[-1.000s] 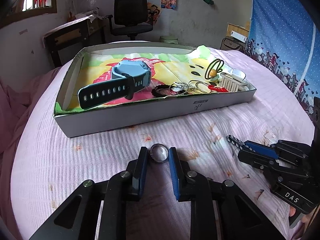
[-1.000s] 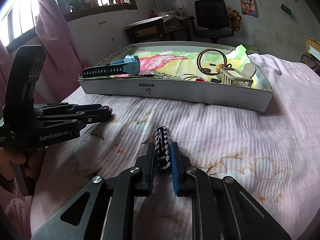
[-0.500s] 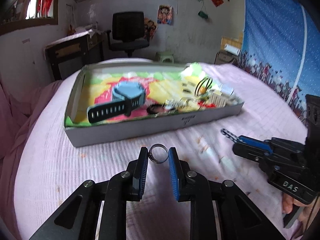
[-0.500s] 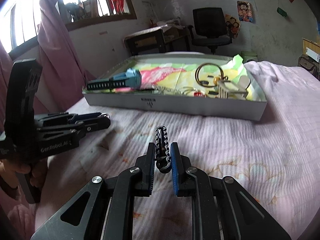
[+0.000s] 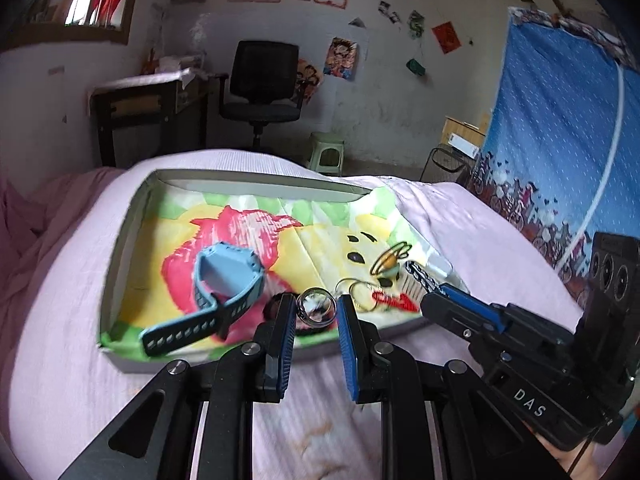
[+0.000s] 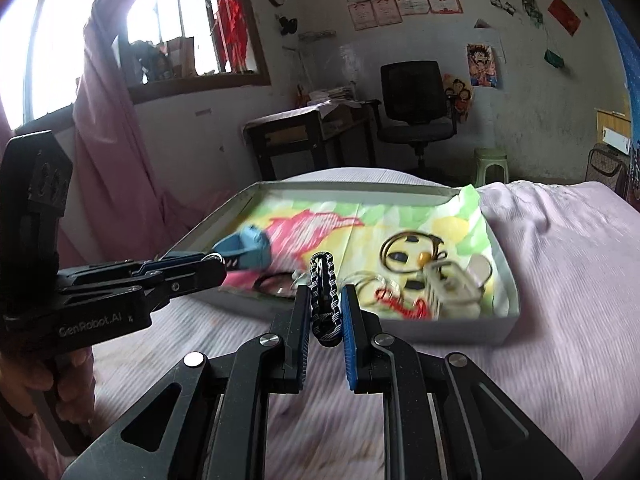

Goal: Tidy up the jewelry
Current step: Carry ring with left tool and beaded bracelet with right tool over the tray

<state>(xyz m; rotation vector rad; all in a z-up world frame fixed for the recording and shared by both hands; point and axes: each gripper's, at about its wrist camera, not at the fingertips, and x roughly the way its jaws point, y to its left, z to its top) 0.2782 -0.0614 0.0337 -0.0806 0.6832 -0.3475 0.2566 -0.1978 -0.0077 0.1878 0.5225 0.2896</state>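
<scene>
My left gripper [image 5: 317, 309] is shut on a silver ring [image 5: 318, 307] and holds it in the air over the near wall of the shallow cardboard box [image 5: 124, 240]. My right gripper [image 6: 325, 300] is shut on a black-and-white chain bracelet [image 6: 325, 296], raised just in front of the box's near wall [image 6: 448, 330]. The box holds a blue watch [image 5: 224, 284], a gold hoop [image 6: 408, 250], a white clip [image 6: 456, 284], a red piece [image 5: 394, 301] and thin rings. Each gripper shows in the other's view, the right one [image 5: 436, 286] and the left one [image 6: 212, 258].
The box lies on a pink bed cover [image 5: 56, 380]. A desk [image 6: 304, 136], an office chair [image 5: 262, 88] and a green stool [image 5: 328, 152] stand behind the bed. A blue curtain [image 5: 560, 140] hangs at the right, a pink curtain [image 6: 108, 136] at the left by the window.
Both grippers have lifted off the bed cover and moved forward toward the box, each carrying its piece. The ring and the bracelet now hang at the box's near edge.
</scene>
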